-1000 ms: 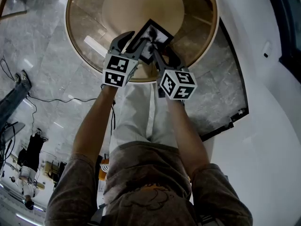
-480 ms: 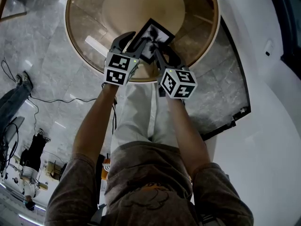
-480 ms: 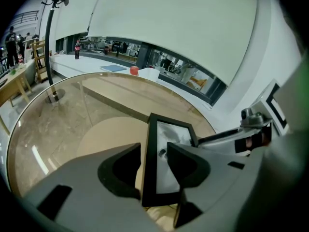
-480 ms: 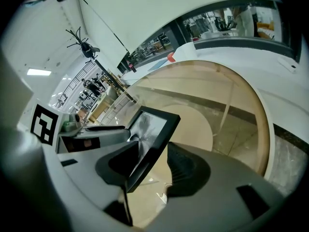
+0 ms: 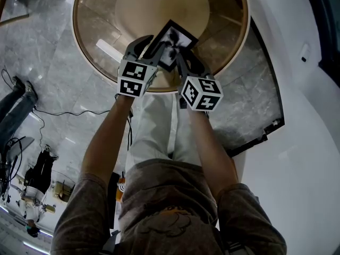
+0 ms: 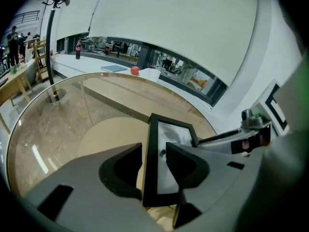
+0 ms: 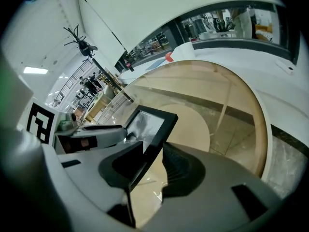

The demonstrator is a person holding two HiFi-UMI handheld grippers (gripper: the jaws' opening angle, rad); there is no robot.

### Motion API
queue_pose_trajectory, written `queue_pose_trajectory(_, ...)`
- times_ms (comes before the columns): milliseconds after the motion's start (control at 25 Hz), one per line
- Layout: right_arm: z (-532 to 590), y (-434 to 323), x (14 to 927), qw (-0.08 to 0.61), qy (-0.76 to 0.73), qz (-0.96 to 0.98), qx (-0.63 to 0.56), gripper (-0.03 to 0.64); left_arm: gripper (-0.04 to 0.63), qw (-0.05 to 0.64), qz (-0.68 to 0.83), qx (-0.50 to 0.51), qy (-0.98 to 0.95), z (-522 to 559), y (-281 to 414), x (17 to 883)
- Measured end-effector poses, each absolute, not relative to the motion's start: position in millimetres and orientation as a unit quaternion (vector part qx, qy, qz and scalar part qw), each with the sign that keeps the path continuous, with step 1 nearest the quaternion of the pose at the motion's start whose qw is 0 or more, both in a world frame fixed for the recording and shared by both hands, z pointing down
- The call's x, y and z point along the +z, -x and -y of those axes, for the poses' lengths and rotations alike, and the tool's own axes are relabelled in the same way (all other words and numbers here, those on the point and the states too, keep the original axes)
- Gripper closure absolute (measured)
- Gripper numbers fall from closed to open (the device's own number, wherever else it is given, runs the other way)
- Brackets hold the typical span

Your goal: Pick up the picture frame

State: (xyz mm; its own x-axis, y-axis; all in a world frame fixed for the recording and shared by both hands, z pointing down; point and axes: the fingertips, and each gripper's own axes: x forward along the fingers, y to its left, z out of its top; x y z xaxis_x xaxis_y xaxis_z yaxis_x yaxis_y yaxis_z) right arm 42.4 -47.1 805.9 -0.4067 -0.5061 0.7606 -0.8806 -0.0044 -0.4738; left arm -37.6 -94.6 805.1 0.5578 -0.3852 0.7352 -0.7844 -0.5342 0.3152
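Note:
The black picture frame (image 5: 173,38) lies tilted on the round glass table (image 5: 87,41), at its near side. My left gripper (image 5: 151,45) straddles the frame's left border (image 6: 149,153). Its jaws have just been closing and stand a little apart from the border. My right gripper (image 5: 185,61) straddles the right border (image 7: 153,138). Its jaws have also just been closing, and a gap still shows at the outer jaw. From each gripper view the other gripper shows across the frame's glass (image 6: 175,132).
The table has a wooden rim and a pale round base (image 5: 159,7) under the glass. A white curved wall (image 5: 297,89) runs along the right. Marble floor with a black cable (image 5: 64,112) lies left. The person's legs (image 5: 159,126) stand just behind the grippers.
Both hands and the frame keep their places. The jaws look slightly narrower round the frame's borders. On the floor at the left, dark things have shifted a little.

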Motion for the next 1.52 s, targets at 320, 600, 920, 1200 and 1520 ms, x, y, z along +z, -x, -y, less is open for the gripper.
queue_pose_trajectory(320,48,-42,804,0.2,-0.515,0.678,0.486,0.483,0.469,0.351,0.358,0.307,-0.809,95,38,805)
queue_pose_trajectory(600,48,-43,804,0.199,-0.515,0.674,0.491,0.491,0.48,0.356,0.357,0.308,-0.807,96,38,804)
queue_pose_trajectory(920,50,-43,801,0.208,-0.521,0.668,0.488,0.495,0.494,0.359,0.357,0.307,-0.806,98,39,799)
queue_pose_trajectory(1200,55,-49,784,0.207,-0.523,0.672,0.482,0.505,0.502,0.357,0.366,0.298,-0.806,101,36,780)
queue_pose_trajectory(1520,73,-54,725,0.204,-0.518,0.698,0.451,0.515,0.503,0.349,0.396,0.276,-0.803,107,36,723)
